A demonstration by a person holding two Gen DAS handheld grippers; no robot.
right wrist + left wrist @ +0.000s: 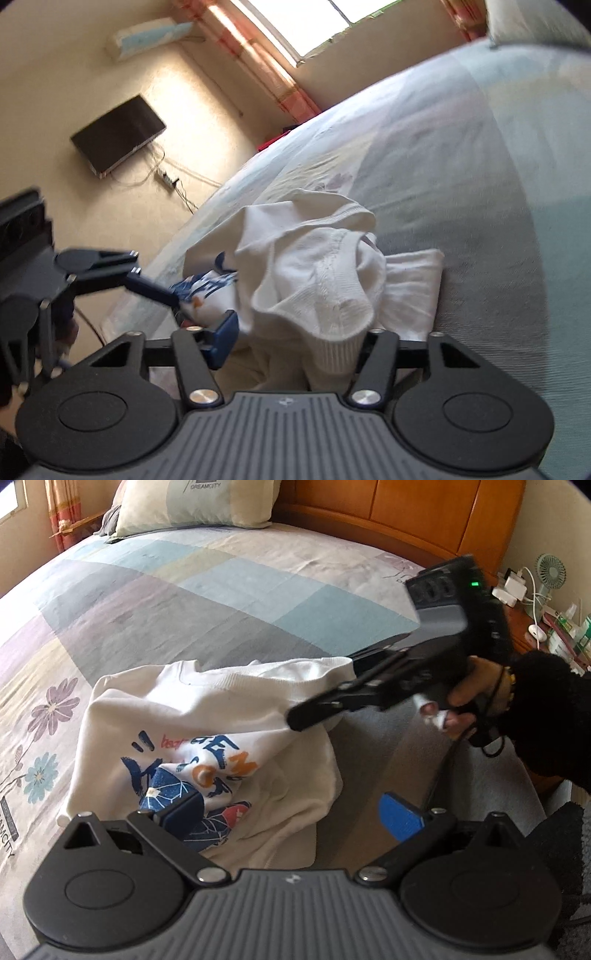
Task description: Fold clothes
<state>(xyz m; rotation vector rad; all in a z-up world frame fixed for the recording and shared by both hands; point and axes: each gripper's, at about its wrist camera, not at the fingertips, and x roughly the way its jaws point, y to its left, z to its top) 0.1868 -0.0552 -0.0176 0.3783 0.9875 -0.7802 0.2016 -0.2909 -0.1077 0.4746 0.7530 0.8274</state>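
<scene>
On bed (221, 583): left gripper (291, 812) wide over sweatshirt (207, 716); right gripper (295, 332) grips it — cuff visible.

White printed sweatshirt (207, 746) crumpled on bed, one edge lifted.

Left wrist view looks down across the bed (258, 590) toward the headboard; right wrist view faces the window wall, close over the shared white sweatshirt (325, 280).

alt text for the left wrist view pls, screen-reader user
A white printed sweatshirt lies rumpled on a patchwork bedspread. The left hand-held gripper is open above it, and the right hand-held gripper reaches over its upper edge.
</scene>
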